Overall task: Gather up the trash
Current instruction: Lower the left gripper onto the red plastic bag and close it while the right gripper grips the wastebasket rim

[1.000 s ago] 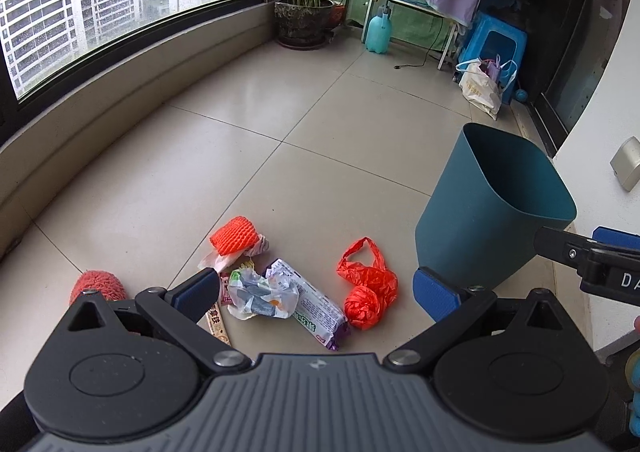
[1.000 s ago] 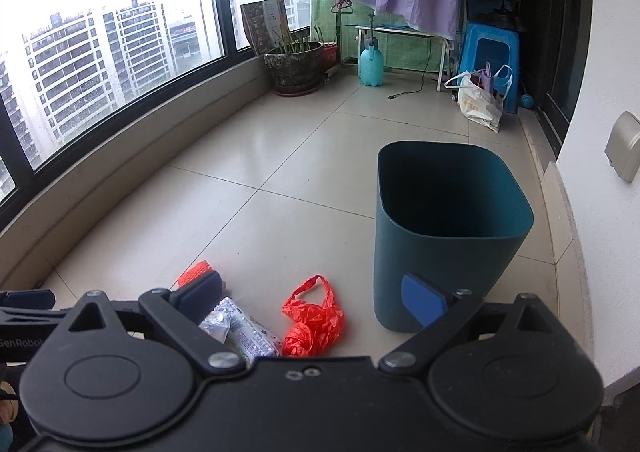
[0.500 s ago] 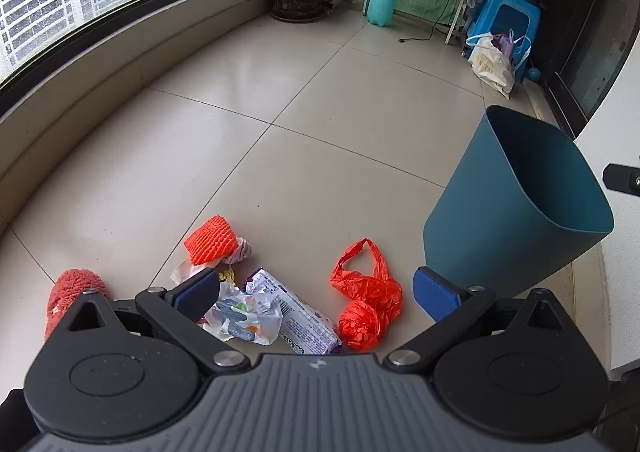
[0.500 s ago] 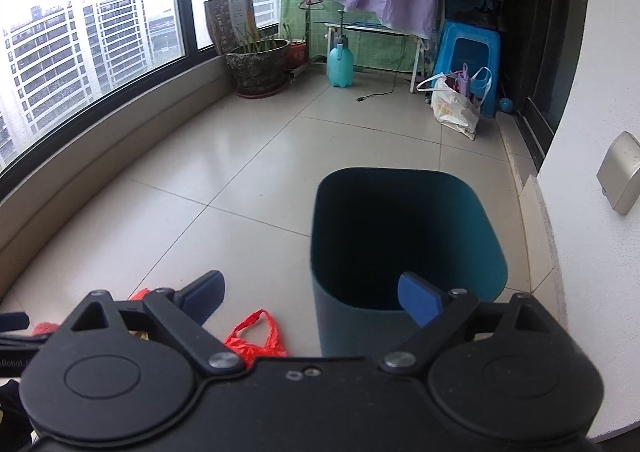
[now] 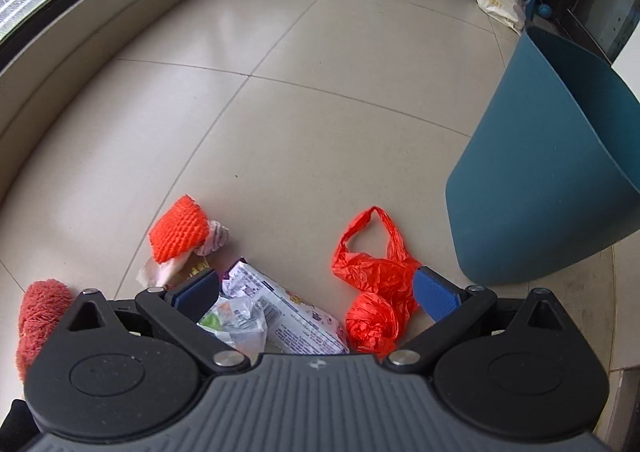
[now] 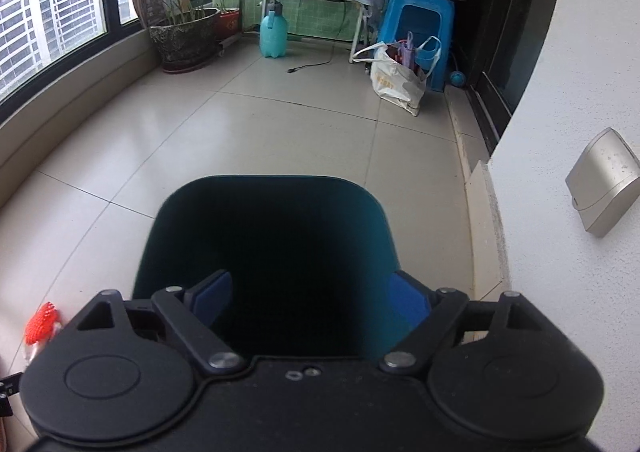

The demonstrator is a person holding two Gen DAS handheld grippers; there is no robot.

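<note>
Approach step. Left gripper (image 5: 316, 292) hangs wide open and empty over the wrapper (image 5: 288, 316), beside the red bag (image 5: 376, 284). Right gripper (image 6: 308, 300), empty, jaws closing, faces the bin (image 6: 264, 192). Next: descend, pinch 1 item.

Right hand-held gripper (image 6: 308, 298) closing, empty

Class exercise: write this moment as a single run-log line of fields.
task: collect trash | left gripper: open above white printed wrapper, beside crumpled red plastic bag | right gripper: closing, straddling teal plastic bin wall
</note>
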